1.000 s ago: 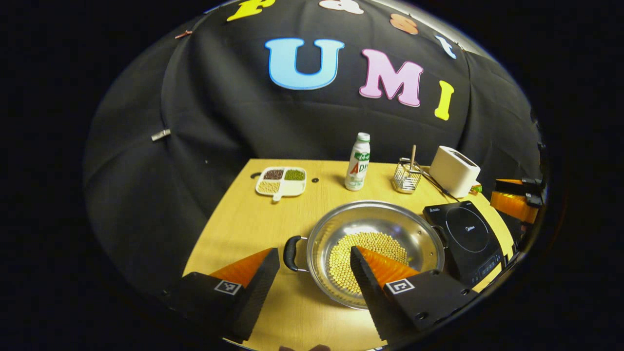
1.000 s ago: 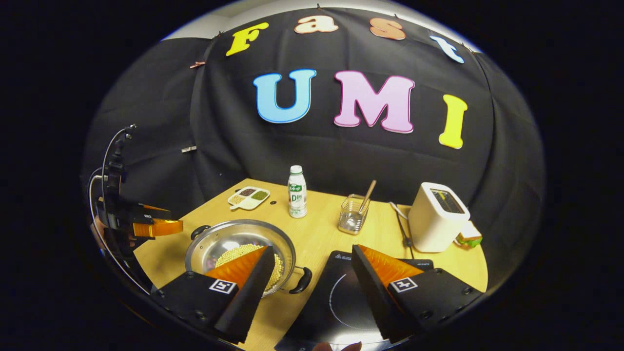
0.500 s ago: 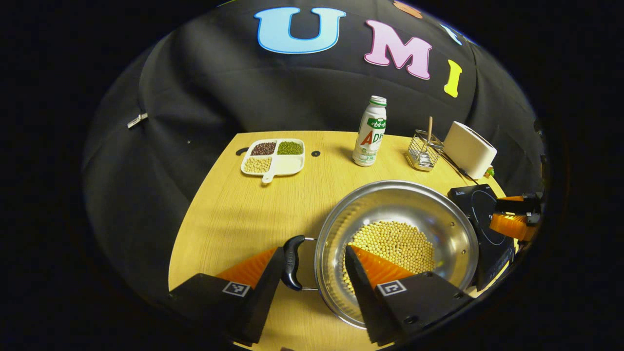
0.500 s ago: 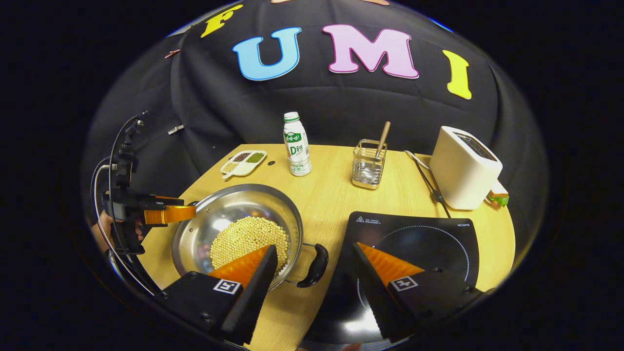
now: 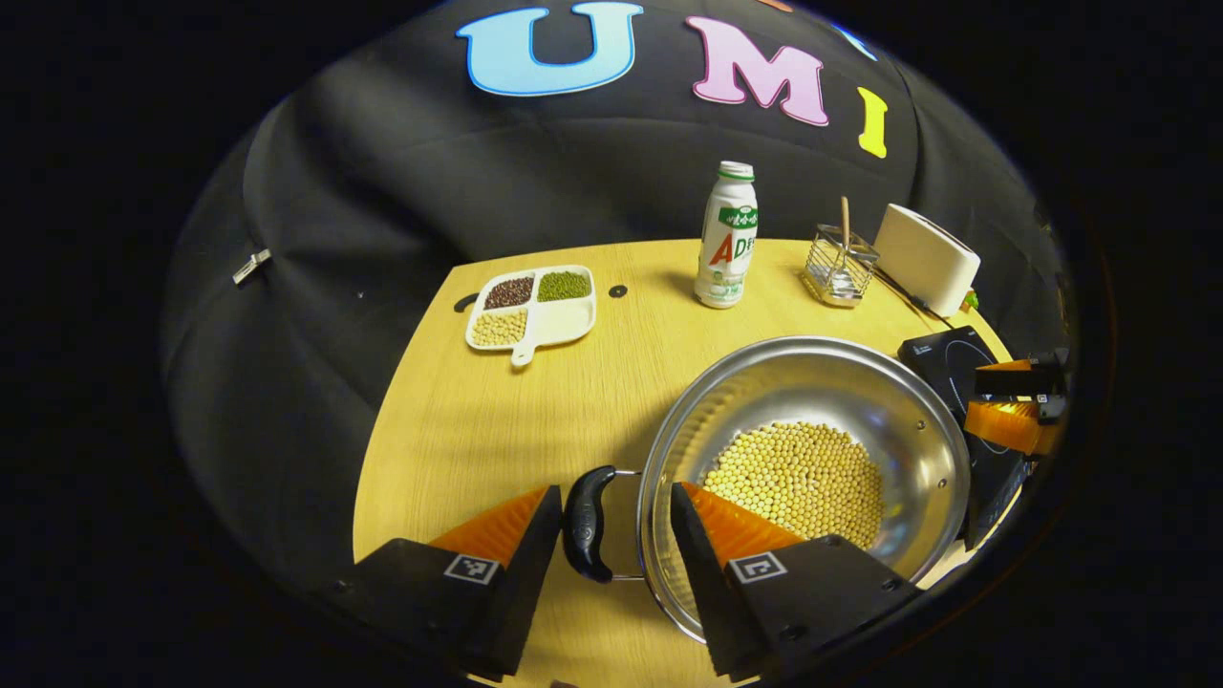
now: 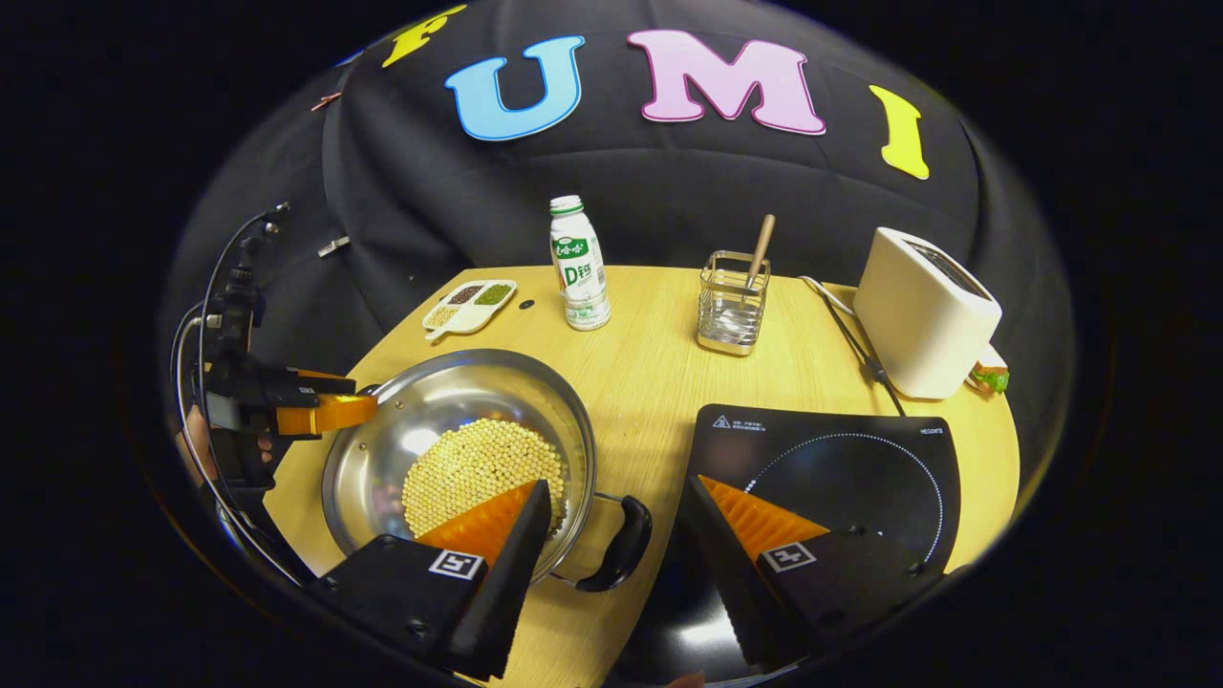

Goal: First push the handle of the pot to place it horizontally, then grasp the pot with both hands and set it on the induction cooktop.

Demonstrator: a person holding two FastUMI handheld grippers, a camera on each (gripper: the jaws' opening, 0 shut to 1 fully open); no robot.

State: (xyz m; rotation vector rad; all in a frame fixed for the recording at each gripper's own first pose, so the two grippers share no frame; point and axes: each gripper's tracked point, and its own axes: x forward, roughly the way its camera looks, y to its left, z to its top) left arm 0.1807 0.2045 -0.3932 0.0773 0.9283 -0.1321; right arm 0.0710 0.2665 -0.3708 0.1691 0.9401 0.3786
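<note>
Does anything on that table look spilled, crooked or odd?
Nothing stands out. The yellow beans all lie inside the shiny steel pot, the white drink bottle stands upright, and the white divided dish of beans sits flat on the wooden table.

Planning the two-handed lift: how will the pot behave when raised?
The pot probably feels bottom-heavy with its layer of soybeans. If tilted, the loose beans would likely slide and shift the weight. Its polished steel wall looks slippery, so gripping the handle seems safer.
</note>
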